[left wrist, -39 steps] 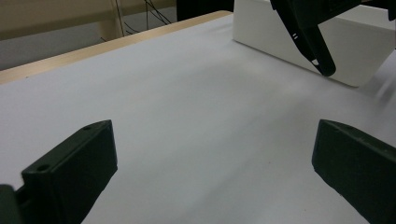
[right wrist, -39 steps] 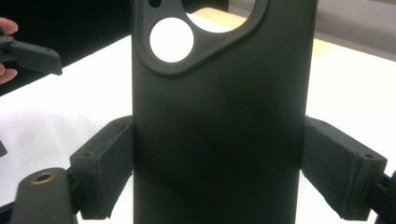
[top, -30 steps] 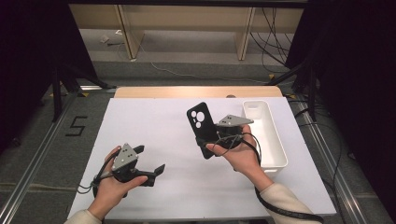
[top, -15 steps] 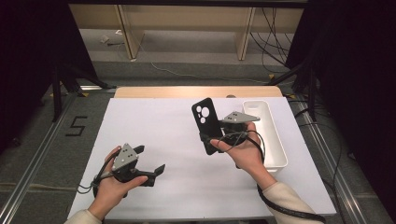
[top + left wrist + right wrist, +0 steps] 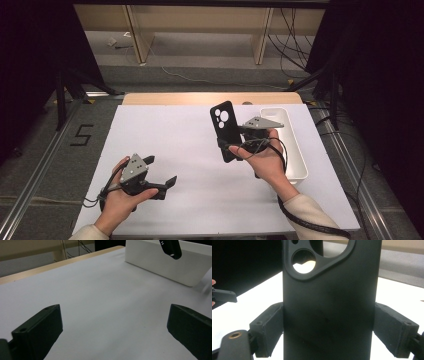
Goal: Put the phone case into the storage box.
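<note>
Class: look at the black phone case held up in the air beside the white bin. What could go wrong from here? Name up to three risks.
1. The right hand-held gripper clamps the black rubbery phone case only at its side edges; the smooth case could slip or twist out.
2. The long white plastic bin is narrow, so the tilted case might catch its rim.
3. The left hand-held gripper hangs open above the white table sheet, too far away to help.

In my right gripper view, the phone case (image 5: pixel 329 300) runs past the top and bottom edges, hiding the worktop behind. In my left gripper view, the top edge crops the case and the white tray (image 5: pixel 170 265).
</note>
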A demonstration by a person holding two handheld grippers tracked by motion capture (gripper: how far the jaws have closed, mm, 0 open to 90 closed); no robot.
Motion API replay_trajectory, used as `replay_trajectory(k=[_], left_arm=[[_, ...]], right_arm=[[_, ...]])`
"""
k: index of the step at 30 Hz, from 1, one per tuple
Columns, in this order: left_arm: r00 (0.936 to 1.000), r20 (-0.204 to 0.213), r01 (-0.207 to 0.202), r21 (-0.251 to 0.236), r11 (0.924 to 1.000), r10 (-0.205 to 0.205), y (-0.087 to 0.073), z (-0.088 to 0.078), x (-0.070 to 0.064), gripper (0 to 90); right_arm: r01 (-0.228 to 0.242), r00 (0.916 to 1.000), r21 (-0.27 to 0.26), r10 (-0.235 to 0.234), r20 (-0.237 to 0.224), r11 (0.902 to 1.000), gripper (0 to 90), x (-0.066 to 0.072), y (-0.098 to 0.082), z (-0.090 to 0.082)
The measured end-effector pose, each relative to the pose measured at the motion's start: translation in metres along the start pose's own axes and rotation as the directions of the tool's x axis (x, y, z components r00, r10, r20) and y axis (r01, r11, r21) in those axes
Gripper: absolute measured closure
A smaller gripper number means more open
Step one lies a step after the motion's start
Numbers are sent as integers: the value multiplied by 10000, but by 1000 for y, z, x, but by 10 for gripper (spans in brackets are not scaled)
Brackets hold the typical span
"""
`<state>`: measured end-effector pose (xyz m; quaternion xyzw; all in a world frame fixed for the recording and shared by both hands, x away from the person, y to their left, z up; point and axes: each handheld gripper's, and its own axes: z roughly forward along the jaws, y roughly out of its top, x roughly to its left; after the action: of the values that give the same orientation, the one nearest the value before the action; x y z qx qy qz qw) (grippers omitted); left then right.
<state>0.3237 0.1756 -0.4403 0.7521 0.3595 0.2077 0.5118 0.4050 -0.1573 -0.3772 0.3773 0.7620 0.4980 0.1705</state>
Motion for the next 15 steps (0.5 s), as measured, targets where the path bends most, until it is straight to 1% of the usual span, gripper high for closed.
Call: replay_trajectory(k=[5, 15], left_arm=[[10000, -5, 40, 33, 10000, -40, 0, 0, 0, 0], [10000, -20, -14, 20, 10000, 15, 0, 0, 1, 0]], right_arm=[[-59, 10000, -55, 59, 19, 10000, 162, -2, 1, -1], [-208, 9995, -330, 216, 231, 9992, 163, -8, 4, -7]])
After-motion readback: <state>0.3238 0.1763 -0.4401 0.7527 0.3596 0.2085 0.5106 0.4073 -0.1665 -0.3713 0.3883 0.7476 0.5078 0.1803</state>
